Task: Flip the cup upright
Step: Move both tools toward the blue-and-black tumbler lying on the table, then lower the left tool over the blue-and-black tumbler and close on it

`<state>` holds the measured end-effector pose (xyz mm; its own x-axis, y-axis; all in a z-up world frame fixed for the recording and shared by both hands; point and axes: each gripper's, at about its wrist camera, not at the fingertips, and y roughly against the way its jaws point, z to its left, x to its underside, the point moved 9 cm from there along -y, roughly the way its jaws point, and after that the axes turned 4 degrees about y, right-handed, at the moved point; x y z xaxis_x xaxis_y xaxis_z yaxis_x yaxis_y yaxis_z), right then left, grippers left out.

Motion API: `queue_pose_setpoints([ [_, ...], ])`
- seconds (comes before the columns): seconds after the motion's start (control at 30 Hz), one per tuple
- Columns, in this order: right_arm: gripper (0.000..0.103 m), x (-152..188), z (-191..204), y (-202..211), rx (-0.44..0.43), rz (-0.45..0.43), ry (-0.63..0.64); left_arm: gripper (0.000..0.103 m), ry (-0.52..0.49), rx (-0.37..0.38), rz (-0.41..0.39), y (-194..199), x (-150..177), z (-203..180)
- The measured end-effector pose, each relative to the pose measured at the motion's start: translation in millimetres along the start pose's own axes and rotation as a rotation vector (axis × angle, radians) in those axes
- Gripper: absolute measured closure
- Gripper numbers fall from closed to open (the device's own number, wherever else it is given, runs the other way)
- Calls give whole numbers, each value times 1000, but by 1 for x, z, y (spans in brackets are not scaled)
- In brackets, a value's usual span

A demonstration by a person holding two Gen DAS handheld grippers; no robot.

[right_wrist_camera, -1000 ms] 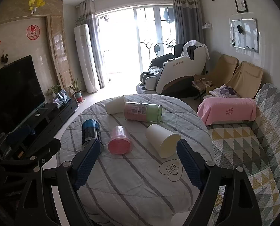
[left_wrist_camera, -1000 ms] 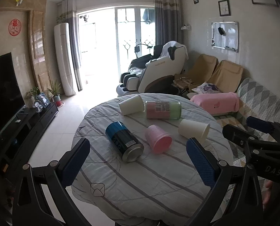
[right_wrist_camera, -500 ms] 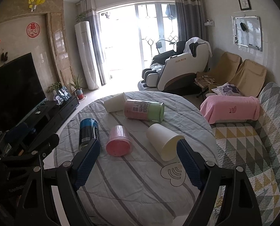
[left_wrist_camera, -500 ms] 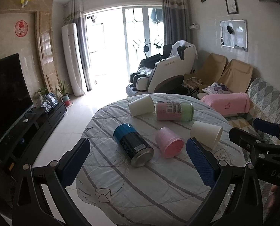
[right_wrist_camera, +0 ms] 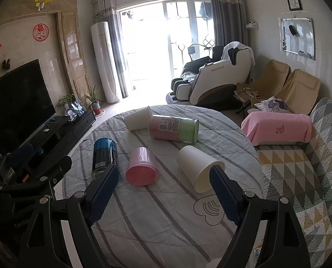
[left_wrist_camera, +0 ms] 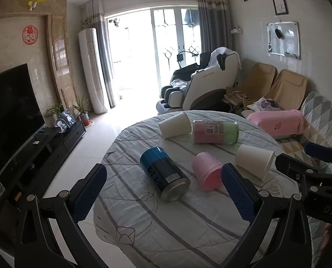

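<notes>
Several cups and cans lie on their sides on a round table with a striped cloth (left_wrist_camera: 188, 218) (right_wrist_camera: 157, 218). A pink cup (left_wrist_camera: 207, 174) (right_wrist_camera: 142, 166) lies in the middle. A white cup (left_wrist_camera: 254, 160) (right_wrist_camera: 198, 167) lies to its right, another white cup (left_wrist_camera: 174, 125) (right_wrist_camera: 138, 118) at the back. My left gripper (left_wrist_camera: 163, 195) is open and empty, held above the table's near left. My right gripper (right_wrist_camera: 163, 195) is open and empty, near the white cup's mouth.
A blue can (left_wrist_camera: 164, 175) (right_wrist_camera: 103, 156) and a pink-green canister (left_wrist_camera: 215, 132) (right_wrist_camera: 173, 128) lie among the cups. A sofa with a pink towel (right_wrist_camera: 277, 129) is on the right, a TV stand (right_wrist_camera: 60, 131) on the left.
Both grippers have shifted left relative to the table, so the cups now sit further right in the left view. Nothing on the table has moved.
</notes>
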<state>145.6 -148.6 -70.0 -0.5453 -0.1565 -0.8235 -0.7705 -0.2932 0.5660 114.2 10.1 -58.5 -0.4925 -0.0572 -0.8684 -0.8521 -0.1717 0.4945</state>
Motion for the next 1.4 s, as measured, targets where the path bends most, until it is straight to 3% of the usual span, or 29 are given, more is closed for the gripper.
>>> queue_pose_setpoints([
  [1.23, 18, -2, 1, -35, -4, 42, 3, 0, -7, 5, 51, -36, 6, 5],
  [1.4, 18, -2, -2, -39, 6, 54, 4, 0, -45, 56, 97, -47, 11, 7],
])
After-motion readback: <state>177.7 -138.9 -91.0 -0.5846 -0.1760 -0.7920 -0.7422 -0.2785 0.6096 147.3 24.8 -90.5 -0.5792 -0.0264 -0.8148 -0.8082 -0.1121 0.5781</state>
